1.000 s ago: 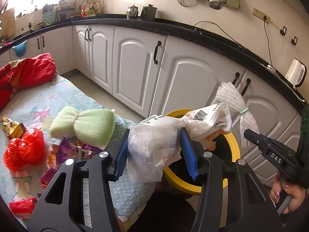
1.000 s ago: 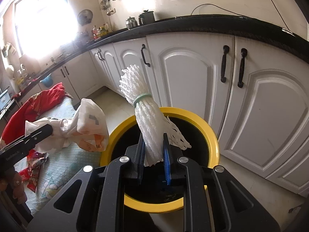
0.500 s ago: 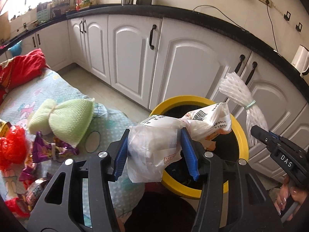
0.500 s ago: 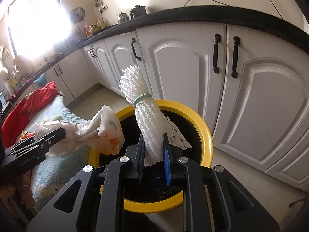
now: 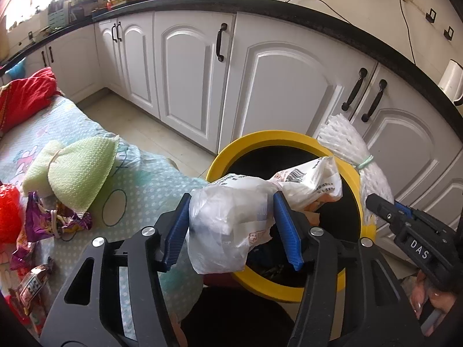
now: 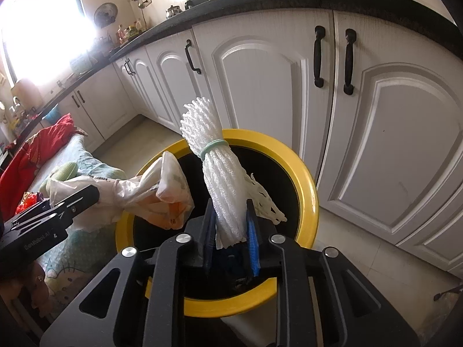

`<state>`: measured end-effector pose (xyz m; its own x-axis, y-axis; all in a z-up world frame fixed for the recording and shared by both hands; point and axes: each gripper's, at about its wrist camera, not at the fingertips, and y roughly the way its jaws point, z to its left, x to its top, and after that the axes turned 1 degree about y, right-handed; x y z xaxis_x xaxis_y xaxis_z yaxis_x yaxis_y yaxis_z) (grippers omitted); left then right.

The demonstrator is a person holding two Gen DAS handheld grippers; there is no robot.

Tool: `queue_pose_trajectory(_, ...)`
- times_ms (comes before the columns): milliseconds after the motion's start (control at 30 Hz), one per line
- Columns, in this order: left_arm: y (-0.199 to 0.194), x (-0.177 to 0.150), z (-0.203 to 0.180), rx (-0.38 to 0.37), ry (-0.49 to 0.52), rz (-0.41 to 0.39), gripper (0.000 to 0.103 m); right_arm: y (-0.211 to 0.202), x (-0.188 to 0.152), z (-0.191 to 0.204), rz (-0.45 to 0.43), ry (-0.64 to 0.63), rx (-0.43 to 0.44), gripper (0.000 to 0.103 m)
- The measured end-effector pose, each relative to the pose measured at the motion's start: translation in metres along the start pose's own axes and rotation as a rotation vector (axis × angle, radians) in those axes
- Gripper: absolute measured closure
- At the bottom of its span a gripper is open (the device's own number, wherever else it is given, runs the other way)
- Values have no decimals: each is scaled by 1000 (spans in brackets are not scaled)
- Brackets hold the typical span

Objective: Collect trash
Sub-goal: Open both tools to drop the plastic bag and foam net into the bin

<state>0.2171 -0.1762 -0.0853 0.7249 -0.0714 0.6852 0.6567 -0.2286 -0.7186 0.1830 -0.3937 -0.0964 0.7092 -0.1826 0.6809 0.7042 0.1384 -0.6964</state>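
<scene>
My left gripper [image 5: 231,199] is shut on a crumpled white plastic bag [image 5: 231,219], whose far end hangs over the mouth of the yellow-rimmed bin [image 5: 231,150]. My right gripper [image 6: 230,217] is shut on a white foam net bundle [image 6: 220,179] tied with a green band, held upright over the same bin [image 6: 306,179]. The bundle also shows in the left wrist view [image 5: 356,150], and the bag in the right wrist view [image 6: 150,185]. The two grippers are close together above the bin.
A table with a light blue patterned cloth [image 5: 139,182] stands left of the bin, with a green foam net [image 5: 78,173], purple wrappers [image 5: 52,219], a red net [image 5: 8,211] and a red cloth [image 5: 26,98]. White cabinets [image 5: 283,86] stand behind the bin.
Both grippers have moved closer to the bin with their loads. The bag's end and the net bundle now hang over the bin's mouth.
</scene>
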Motion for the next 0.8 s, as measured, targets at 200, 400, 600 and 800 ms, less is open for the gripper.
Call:
queue_pose_trajectory(200, 2, -2, 2, -23, -13, 15, 35, -2, 1, -5, -11, 22, -8, 57)
queue_pose_trajectory(400, -6, 1, 4, -29, -23, 1, 22, -6, 4, -9, -29, 37, -20, 51)
queue_pose_trajectory(600, -17, 2, 12, -23, -41, -17, 13, -12, 6, -6, -48, 31, -14, 49)
queue_pose_trajectory(800, -30, 2, 20, -10, -55, -48, 11, -24, 8, 5, -84, 7, 4, 42)
